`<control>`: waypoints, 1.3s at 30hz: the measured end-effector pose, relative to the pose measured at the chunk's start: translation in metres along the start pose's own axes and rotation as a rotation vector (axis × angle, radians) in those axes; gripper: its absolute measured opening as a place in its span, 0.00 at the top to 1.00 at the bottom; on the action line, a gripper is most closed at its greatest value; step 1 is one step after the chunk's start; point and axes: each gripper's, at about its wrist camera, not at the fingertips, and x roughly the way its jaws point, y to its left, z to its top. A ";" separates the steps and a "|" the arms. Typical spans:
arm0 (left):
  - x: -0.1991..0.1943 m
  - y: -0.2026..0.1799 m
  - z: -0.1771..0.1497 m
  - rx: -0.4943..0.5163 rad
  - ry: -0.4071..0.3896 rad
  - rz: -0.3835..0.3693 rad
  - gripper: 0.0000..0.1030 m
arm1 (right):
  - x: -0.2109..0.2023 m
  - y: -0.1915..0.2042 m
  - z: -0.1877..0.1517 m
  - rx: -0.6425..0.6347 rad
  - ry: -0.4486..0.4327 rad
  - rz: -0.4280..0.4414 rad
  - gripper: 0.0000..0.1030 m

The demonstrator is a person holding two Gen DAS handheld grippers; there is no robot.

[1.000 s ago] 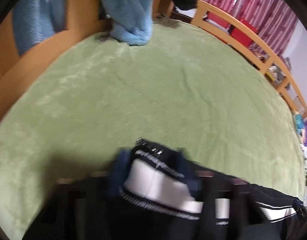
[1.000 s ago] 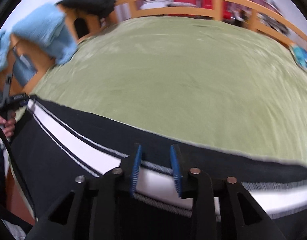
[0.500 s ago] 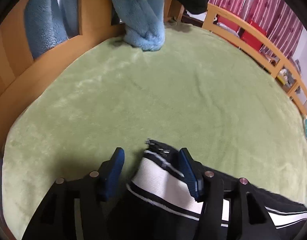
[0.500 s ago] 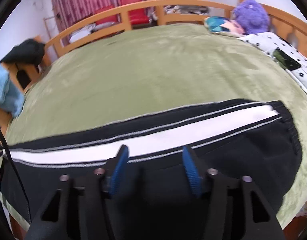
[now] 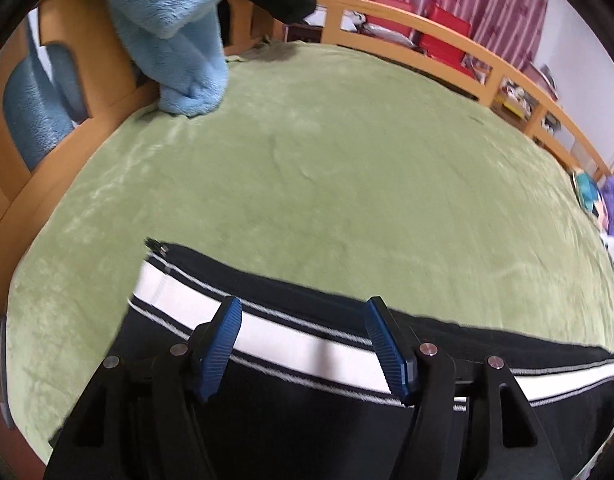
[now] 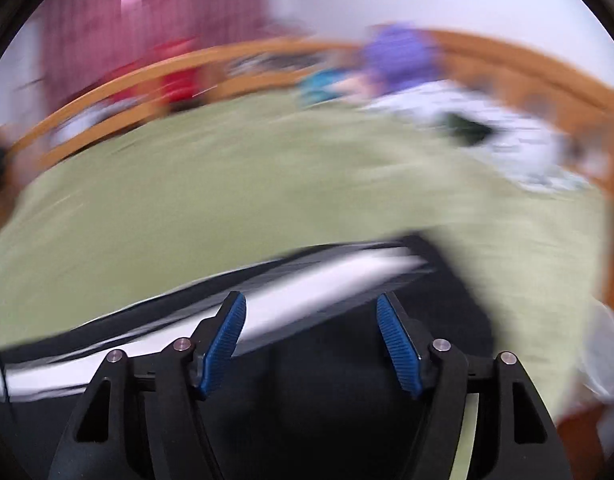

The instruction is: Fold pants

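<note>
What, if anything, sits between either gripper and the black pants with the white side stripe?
Nothing visible does. The black pants with the white side stripe lie flat on the green blanket, right under the opening left gripper and right gripper. The fluffy blue blanket hangs far off.

The left gripper [image 5: 303,340] points downward at a slant, and its jaws are opening; the blue pads [image 5: 221,350] stand apart and press on nothing. The right gripper [image 6: 311,340] also points downward, its view is blurred, and its jaws are opening too, with nothing clamped between them.
</note>
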 end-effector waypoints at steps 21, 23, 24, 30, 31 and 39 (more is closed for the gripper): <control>-0.024 -0.037 -0.035 -0.032 0.015 -0.011 0.40 | 0.063 -0.102 -0.002 0.424 0.127 0.298 0.59; -0.038 -0.026 -0.037 -0.040 -0.011 -0.006 0.40 | 0.037 -0.101 0.026 0.322 0.005 0.311 0.62; -0.045 -0.020 -0.039 -0.044 -0.030 -0.004 0.40 | 0.035 -0.106 0.038 0.317 -0.009 0.335 0.62; -0.071 0.032 -0.059 -0.097 -0.063 0.034 0.40 | 0.093 -0.094 0.026 0.214 0.224 0.142 0.50; -0.075 0.046 -0.065 -0.114 -0.058 0.040 0.40 | 0.093 -0.096 0.020 0.200 0.244 0.116 0.45; -0.087 0.132 -0.114 -0.233 -0.039 0.037 0.37 | 0.016 -0.094 -0.024 0.126 0.213 0.079 0.41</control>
